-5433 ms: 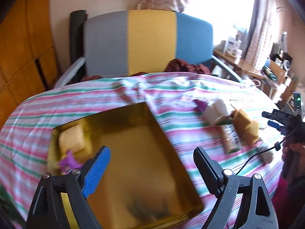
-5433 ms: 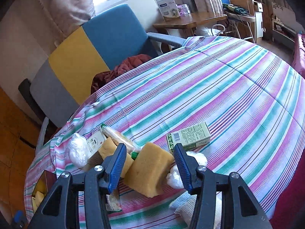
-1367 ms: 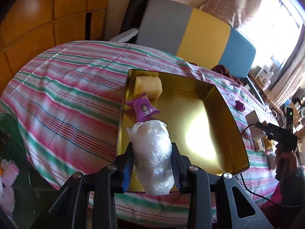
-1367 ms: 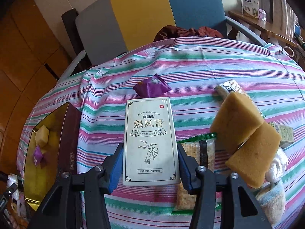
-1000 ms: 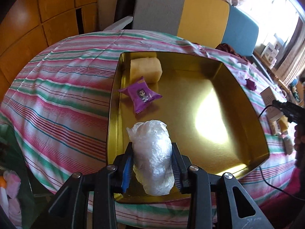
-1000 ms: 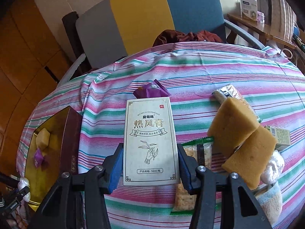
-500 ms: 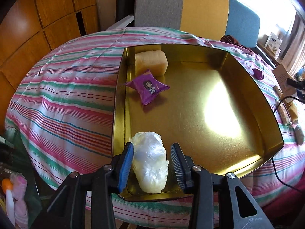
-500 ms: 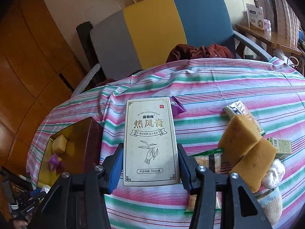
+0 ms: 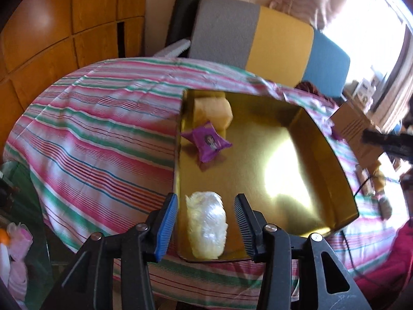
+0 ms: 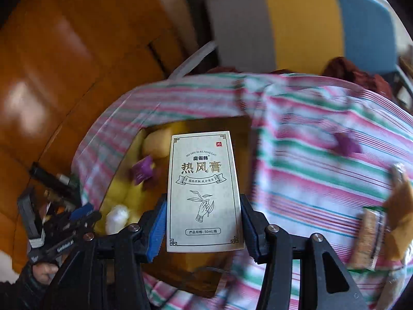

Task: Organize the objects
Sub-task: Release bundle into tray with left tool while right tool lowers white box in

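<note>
The right gripper (image 10: 202,228) clamps the cream box (image 10: 204,191), hiding much of the gold tray (image 10: 121,196); the left gripper (image 9: 206,222) gapes around the plastic bundle (image 9: 206,223) in the tray's near corner.

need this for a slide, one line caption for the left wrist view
Open left tool above a plastic-wrapped bundle lying in the gold tray.

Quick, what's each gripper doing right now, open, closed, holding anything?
Left gripper: open, jaws apart on either side of the plastic-wrapped bundle lying in the gold tray.
Right gripper: closed on the cream box.
</note>
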`<state>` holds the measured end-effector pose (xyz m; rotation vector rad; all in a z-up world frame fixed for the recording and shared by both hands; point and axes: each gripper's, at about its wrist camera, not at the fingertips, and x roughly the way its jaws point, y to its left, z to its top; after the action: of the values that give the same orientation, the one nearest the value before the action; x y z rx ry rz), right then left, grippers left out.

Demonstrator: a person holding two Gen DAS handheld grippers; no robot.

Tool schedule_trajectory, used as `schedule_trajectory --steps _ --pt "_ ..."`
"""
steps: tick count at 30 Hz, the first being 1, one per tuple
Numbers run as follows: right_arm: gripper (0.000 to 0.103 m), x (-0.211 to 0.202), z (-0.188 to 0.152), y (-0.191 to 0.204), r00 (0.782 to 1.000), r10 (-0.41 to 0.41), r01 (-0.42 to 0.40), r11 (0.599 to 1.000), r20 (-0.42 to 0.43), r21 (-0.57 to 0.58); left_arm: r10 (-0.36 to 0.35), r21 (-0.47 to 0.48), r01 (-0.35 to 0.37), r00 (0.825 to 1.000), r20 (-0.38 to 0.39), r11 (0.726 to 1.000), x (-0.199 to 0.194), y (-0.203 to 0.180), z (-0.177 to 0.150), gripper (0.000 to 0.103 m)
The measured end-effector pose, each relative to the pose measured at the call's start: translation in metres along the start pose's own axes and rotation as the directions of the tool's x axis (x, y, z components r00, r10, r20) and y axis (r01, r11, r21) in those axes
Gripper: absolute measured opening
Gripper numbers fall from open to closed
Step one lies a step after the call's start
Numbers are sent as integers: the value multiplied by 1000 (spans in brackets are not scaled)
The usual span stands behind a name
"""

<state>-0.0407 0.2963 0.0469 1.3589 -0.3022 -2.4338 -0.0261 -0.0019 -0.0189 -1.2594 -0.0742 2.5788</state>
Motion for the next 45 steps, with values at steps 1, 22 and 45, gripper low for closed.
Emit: schedule_trajectory --steps 1,22,45 --pt "52 13 1 16 999 15 -17 999 -44 -35 -1 -11 1 1000 9 1000 -3 4 1 47" --pt "57 173 -8 142 934 -37 -45 974 -355 -221 -27 -186 35 999 41 982 -4 64 -9 51" --pt "66 75 -17 76 992 72 -73 997 -105 -7 84 -110 -71 990 114 991 -26 42 2 67"
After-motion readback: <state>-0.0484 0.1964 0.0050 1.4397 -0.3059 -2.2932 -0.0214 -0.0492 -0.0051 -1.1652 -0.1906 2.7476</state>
